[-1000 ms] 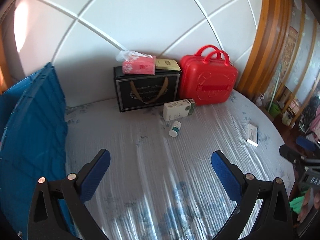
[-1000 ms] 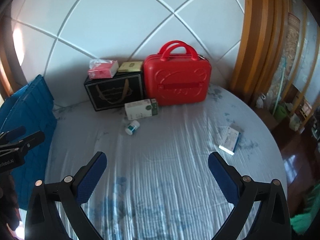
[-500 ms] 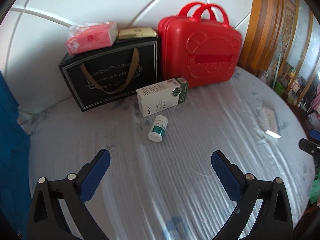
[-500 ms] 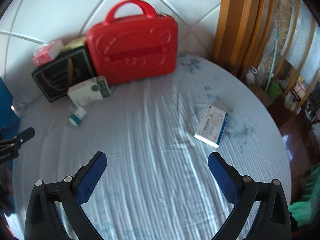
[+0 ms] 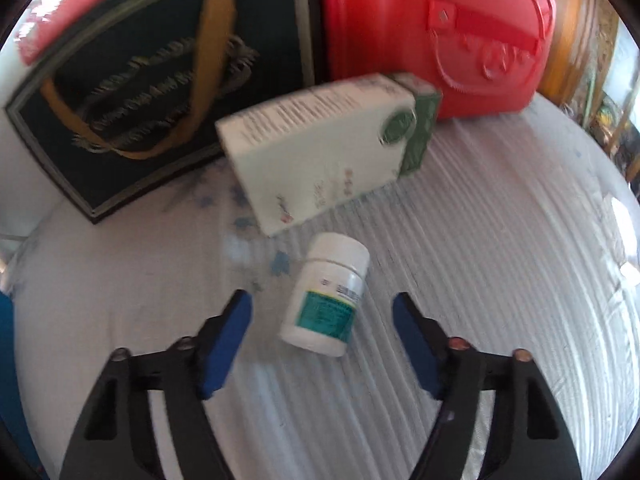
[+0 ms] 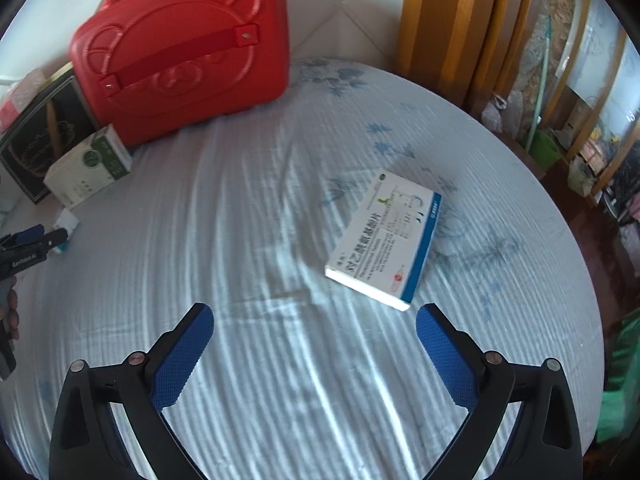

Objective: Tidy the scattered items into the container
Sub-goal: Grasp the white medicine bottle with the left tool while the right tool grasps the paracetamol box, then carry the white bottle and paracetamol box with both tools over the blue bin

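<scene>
A white pill bottle (image 5: 326, 296) with a green label lies on its side on the white bedsheet. My left gripper (image 5: 321, 300) is low over it. Its jaws are closing, with the bottle between the blue pads and a gap on each side. Just behind the bottle lies a white and green medicine box (image 5: 324, 148). My right gripper (image 6: 314, 314) stands open above the sheet with nothing between its fingers. A flat white and blue tablet box (image 6: 384, 236) lies just ahead of its right finger (image 6: 436, 344). The left gripper (image 6: 36, 240) shows at the right wrist view's left edge.
A red hard case (image 5: 432, 32) and a black gift bag (image 5: 160, 80) stand against the white padded wall behind the items. A blue sliver (image 5: 4, 340) shows at the far left. The bed's rounded edge (image 6: 568, 240) drops to a wooden floor on the right.
Both grippers have come down and forward toward the bed. The left one now straddles the pill bottle with its jaws narrowed. The right one has closed in on the flat tablet box.
</scene>
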A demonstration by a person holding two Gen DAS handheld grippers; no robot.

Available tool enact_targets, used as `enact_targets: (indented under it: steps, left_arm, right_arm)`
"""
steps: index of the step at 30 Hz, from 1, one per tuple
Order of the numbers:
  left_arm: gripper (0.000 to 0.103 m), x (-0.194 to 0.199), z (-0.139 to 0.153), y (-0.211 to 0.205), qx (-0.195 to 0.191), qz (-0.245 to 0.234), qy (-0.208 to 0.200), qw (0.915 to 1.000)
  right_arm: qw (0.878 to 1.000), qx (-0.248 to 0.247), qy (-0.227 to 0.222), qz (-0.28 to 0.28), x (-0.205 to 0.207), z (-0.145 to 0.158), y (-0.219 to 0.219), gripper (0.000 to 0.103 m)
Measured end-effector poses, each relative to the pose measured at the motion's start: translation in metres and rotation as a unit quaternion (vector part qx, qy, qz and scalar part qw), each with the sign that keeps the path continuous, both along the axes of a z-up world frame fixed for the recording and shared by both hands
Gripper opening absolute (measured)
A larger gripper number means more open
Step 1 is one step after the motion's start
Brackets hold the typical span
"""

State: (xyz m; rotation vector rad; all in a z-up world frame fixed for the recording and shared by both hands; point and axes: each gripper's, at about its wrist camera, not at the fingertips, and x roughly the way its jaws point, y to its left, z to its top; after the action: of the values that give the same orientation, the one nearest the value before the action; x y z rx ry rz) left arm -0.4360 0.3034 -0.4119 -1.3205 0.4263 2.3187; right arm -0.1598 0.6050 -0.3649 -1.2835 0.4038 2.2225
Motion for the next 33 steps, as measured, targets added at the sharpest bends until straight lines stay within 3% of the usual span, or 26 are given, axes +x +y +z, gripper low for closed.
enact_targets:
  steps: [4, 10, 14, 22, 23, 26, 33]
  left_arm:
    - [0.035, 0.007, -0.003, 0.007, 0.008, -0.006, 0.002, 0.9999]
    - [0.034, 0.033, 0.002, 0.016, 0.026, -0.014, 0.016, 0.9994]
    - [0.034, 0.051, 0.008, 0.014, 0.048, -0.005, 0.012, 0.9988]
    - [0.034, 0.085, 0.016, 0.009, 0.074, 0.017, -0.003, 0.9971]
    - [0.034, 0.088, 0.016, 0.01, 0.074, 0.019, -0.004, 0.997]
    - [0.034, 0.1, 0.014, 0.011, 0.073, 0.022, -0.009, 0.997]
    - [0.034, 0.13, 0.013, 0.005, 0.074, 0.032, -0.02, 0.9965]
  right_arm:
    - [1.0, 0.0, -0.009, -0.027, -0.006, -0.013, 0.023, 0.103]
    - [0.996, -0.005, -0.018, -0.087, -0.018, -0.031, 0.052, 0.103]
    - [0.995, 0.014, -0.019, -0.098, -0.031, -0.036, 0.065, 0.103]
    - [0.993, 0.0, -0.032, -0.11, -0.038, -0.058, 0.086, 0.102]
    - [0.994, 0.0, -0.028, -0.108, -0.036, -0.058, 0.085, 0.1]
    - [0.995, -0.005, -0.017, -0.096, -0.03, -0.054, 0.08, 0.081]
    - [0.996, -0.016, -0.018, -0.082, -0.007, -0.053, 0.058, 0.079]
